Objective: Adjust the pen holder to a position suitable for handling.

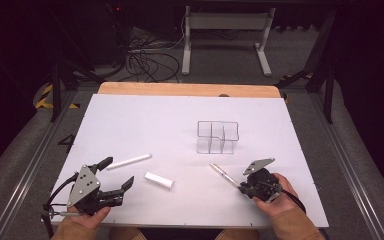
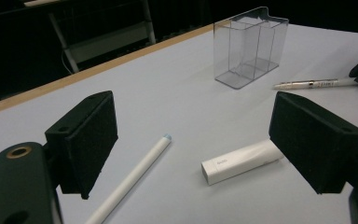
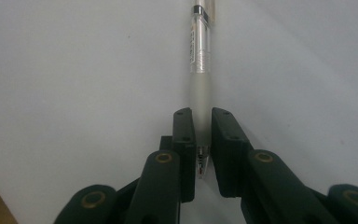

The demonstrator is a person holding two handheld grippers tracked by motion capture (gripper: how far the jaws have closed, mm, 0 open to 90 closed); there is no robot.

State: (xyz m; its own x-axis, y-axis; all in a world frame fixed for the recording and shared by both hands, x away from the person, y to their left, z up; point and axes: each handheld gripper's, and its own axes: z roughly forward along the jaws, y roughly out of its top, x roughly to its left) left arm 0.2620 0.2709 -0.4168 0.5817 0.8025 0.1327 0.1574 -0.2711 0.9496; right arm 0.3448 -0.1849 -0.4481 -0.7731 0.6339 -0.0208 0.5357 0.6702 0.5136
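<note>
A clear pen (image 1: 223, 173) (image 3: 200, 56) (image 2: 310, 84) lies on the white table, and my right gripper (image 1: 241, 187) (image 3: 202, 140) is shut on its near tip end, pads pressed on both sides. My left gripper (image 1: 116, 174) (image 2: 193, 140) stands open near the front left of the table with nothing between its jaws. Ahead of it lie a long white stick (image 1: 129, 161) (image 2: 133, 179) and a small white tube (image 1: 158, 180) (image 2: 240, 161). A clear plastic compartment holder (image 1: 217, 136) (image 2: 249, 44) stands empty at mid-table.
The white sheet (image 1: 145, 120) covers the table, with a wooden edge (image 1: 185, 89) at the far side. Beyond it are a table frame (image 1: 227, 35) and cables (image 1: 145, 60) on the floor. Metal rails (image 1: 25, 165) run along both sides.
</note>
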